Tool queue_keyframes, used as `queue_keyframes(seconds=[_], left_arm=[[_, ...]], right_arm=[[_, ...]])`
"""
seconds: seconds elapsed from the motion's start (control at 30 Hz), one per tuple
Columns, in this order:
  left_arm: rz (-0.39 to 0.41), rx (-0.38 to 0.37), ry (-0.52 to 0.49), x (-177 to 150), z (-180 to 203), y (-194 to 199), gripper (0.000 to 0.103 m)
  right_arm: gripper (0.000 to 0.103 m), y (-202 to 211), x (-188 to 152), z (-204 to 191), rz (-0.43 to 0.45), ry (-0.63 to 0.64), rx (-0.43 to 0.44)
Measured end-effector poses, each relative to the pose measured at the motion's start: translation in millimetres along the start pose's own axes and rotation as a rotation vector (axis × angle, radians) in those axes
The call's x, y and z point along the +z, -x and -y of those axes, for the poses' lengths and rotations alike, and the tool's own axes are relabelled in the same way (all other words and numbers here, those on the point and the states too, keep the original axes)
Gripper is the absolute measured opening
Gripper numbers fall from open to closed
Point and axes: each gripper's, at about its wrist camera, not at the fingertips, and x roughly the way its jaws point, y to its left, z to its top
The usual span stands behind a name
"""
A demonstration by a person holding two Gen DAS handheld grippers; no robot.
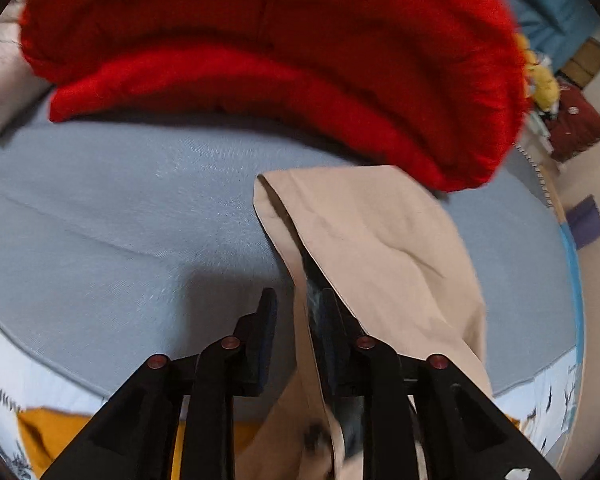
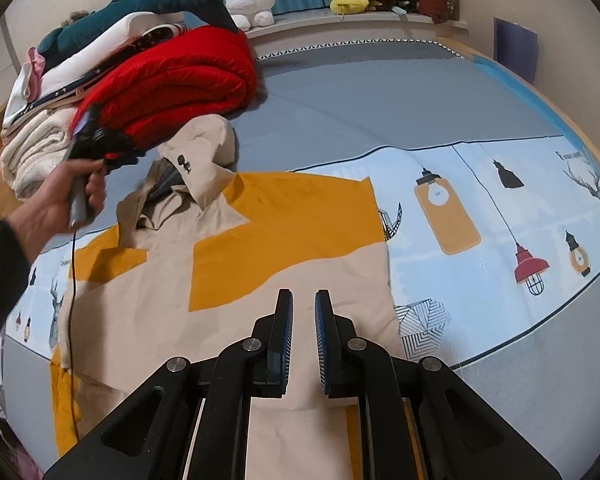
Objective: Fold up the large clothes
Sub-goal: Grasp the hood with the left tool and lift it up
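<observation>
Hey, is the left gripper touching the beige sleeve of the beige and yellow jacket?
Touching. The left wrist view shows the left gripper with the beige sleeve running between its fingers and lying against the right finger.
</observation>
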Motion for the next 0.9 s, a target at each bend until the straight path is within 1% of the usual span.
queue_keyframes(seconds=[0.07,0.13,0.27,0.33,0.37,0.4,0.53,0.57,0.63,0.7,0.73,0.8,0.83,0.9], left_arm=[[-0.037,-0.003,0.037,8,-2,-19,0.021],[-0.076,0.010,0.071,13,-6,-37,0.021],[-0.114,-0.006,0.083,16,-3,-61,0.020],[-0.119,-0.009,0.065,17,2,-62,0.012],[-0.120,-0.016,0.054,17,5,-59,0.005],[-0.110,-0.022,0.043,18,8,-55,0.004],[0.003,-0.051,-0.061,12,32,3,0.001],[0.046,-0.065,-0.109,5,41,27,0.000],[0.100,-0.085,-0.193,-11,57,65,0.000],[0.175,-0.113,-0.306,-44,77,118,0.000],[0.197,-0.123,-0.338,-56,83,134,0.000],[0.260,-0.142,-0.435,-98,94,179,0.000],[0.299,-0.147,-0.501,-133,100,208,0.000],[0.344,-0.136,-0.591,-179,100,241,0.000]], right_arm=[[0.013,-2,0,1,-0.005,0.000,-0.003],[0.013,-4,-1,5,-0.011,-0.006,-0.008],[0.013,-9,-1,9,-0.023,-0.023,-0.014],[0.013,-11,-1,9,-0.028,-0.027,-0.012],[0.013,-11,-2,9,-0.027,-0.026,-0.012],[0.013,-10,-1,8,-0.025,-0.024,-0.012],[0.013,-6,0,7,-0.018,-0.027,-0.005],[0.013,-4,1,7,-0.013,-0.029,-0.004],[0.013,1,3,7,0.002,-0.038,0.002],[0.013,7,5,6,0.015,-0.045,0.010],[0.013,13,6,6,0.026,-0.051,0.017],[0.013,23,9,4,0.050,-0.059,0.034],[0.013,29,10,3,0.064,-0.063,0.040],[0.013,40,11,2,0.093,-0.068,0.055]])
